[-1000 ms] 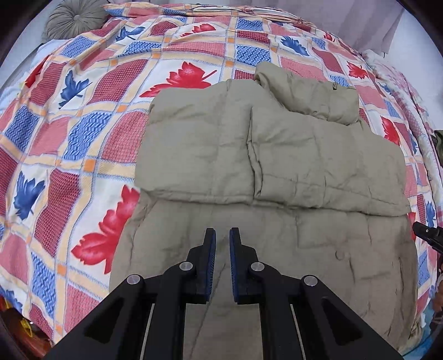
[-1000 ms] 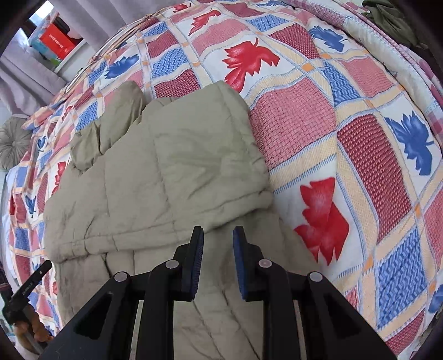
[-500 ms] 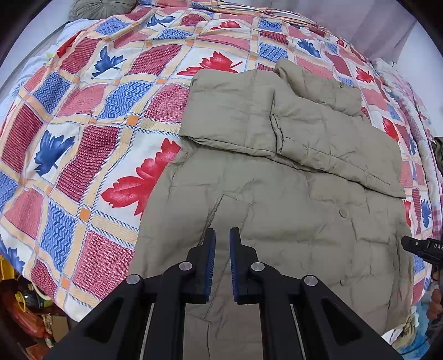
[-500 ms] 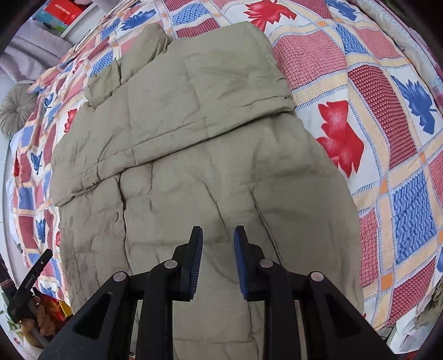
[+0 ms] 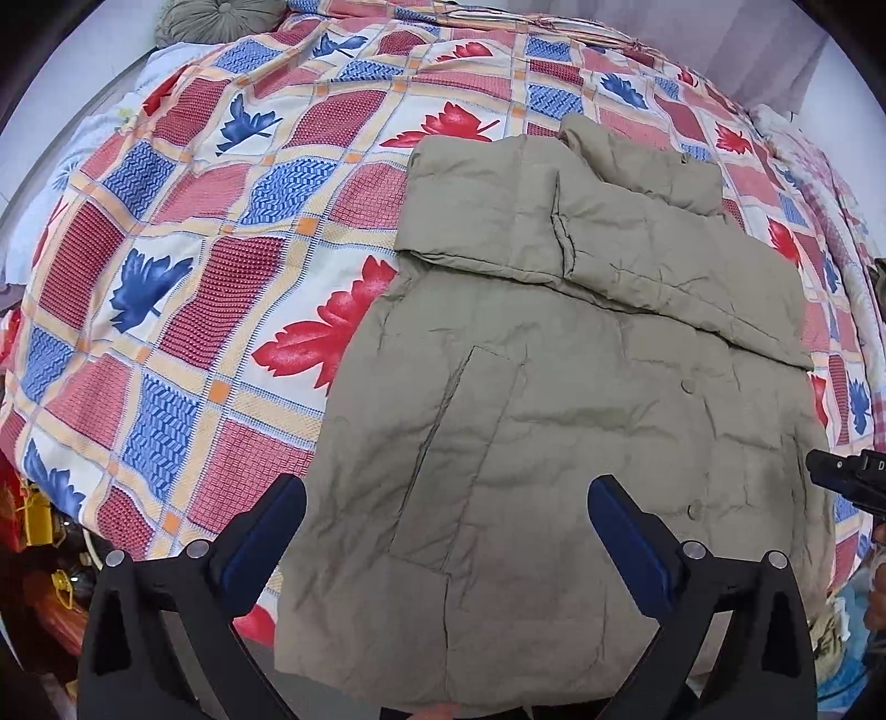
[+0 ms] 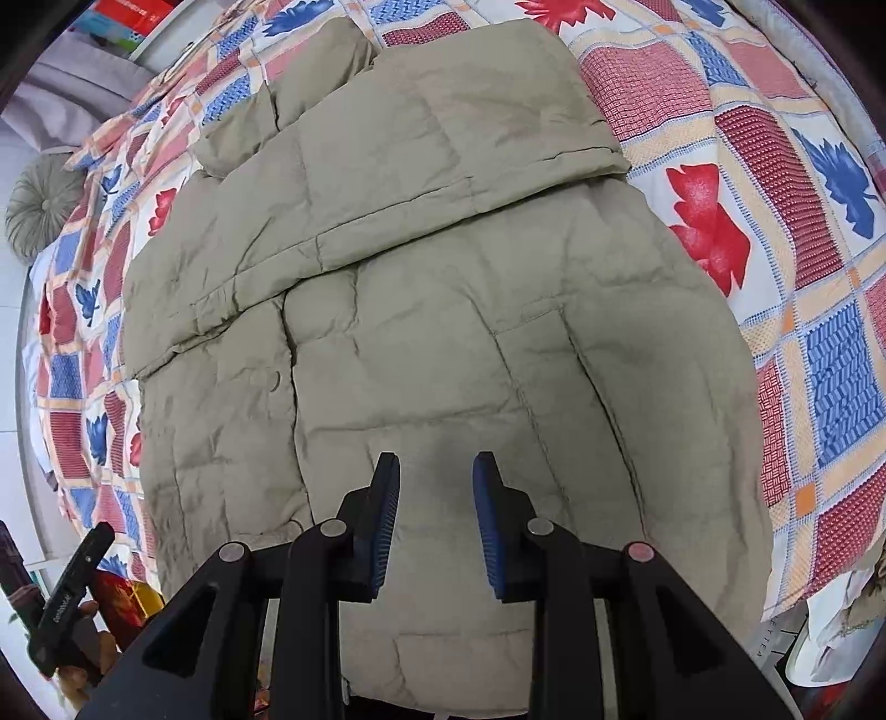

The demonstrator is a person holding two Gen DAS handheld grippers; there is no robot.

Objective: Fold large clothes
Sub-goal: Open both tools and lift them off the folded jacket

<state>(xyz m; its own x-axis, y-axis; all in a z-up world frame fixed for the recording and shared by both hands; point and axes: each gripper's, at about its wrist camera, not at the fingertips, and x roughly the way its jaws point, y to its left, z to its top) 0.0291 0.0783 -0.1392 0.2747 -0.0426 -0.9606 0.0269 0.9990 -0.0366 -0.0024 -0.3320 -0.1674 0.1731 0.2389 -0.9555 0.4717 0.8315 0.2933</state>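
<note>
Khaki quilted puffer jacket (image 5: 554,443) lies flat on the bed, sleeves folded across the chest. Left gripper (image 5: 443,531) has just sprung wide, nothing between its jaws; right gripper (image 6: 434,515) is parting, also empty (both above the hem). Pinch both hem corners evenly. Puffy, creased fabric on leaf-patterned patchwork bedspread (image 5: 183,354).

We count one jacket (image 5: 554,421), olive, on one bedspread (image 5: 221,249). We count two grippers: the left (image 5: 446,531) and the right (image 6: 434,515). One round cushion (image 5: 216,19) lies at the bed's far end. We count two snap buttons (image 5: 688,387) visible on the jacket front.
</note>
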